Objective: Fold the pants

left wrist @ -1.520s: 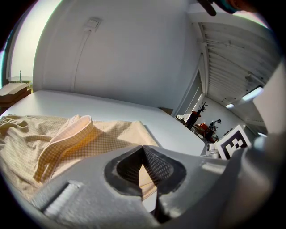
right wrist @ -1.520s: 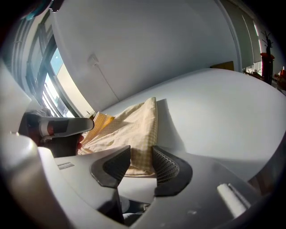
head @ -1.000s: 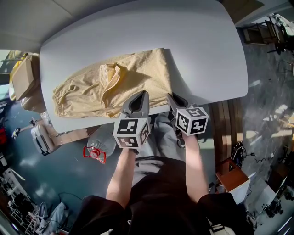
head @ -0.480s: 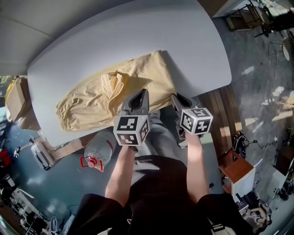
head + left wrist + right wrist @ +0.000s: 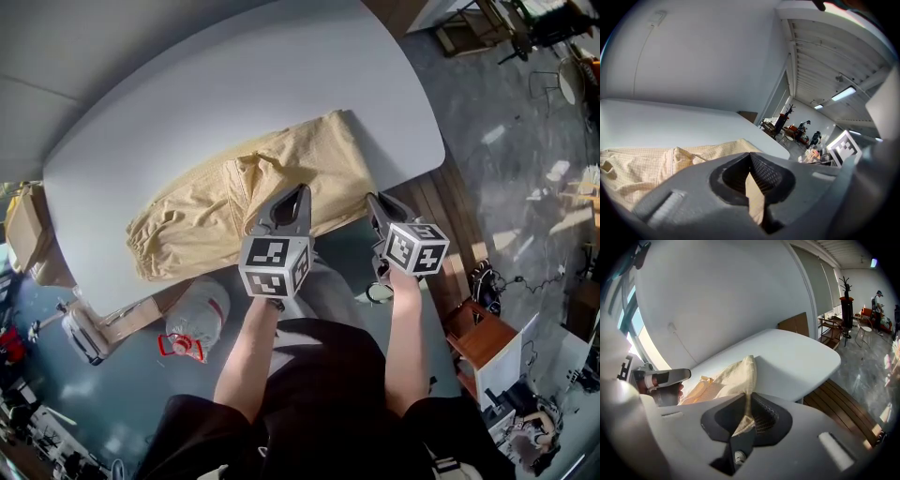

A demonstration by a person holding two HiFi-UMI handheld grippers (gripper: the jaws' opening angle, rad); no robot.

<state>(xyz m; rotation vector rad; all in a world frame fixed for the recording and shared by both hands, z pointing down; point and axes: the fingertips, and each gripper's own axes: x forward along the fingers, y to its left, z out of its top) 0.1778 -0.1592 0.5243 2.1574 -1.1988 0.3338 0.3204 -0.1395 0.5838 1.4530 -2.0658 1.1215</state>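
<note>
Cream-yellow pants [image 5: 234,202] lie crumpled along the near side of the white table [image 5: 187,103]. My left gripper [image 5: 292,199] is shut on the pants' near edge around the middle; cloth [image 5: 752,187] shows pinched between its jaws. My right gripper [image 5: 377,204] is shut on the pants' right-hand near corner, just past the table's edge. In the right gripper view a strip of fabric [image 5: 746,394] runs up from the jaws to the pants [image 5: 733,373] on the table [image 5: 797,357]. The left gripper [image 5: 661,378] shows at that view's left.
A plastic bottle with a red cap [image 5: 192,319] lies on the floor by the person's left leg. A cardboard box [image 5: 23,234] stands off the table's left end. Wooden decking [image 5: 450,253] and a small wooden stand [image 5: 483,342] are to the right.
Both grippers have moved to the right along the table's near edge, still shut on the cloth. The pants have slid with them toward the table's right end.
</note>
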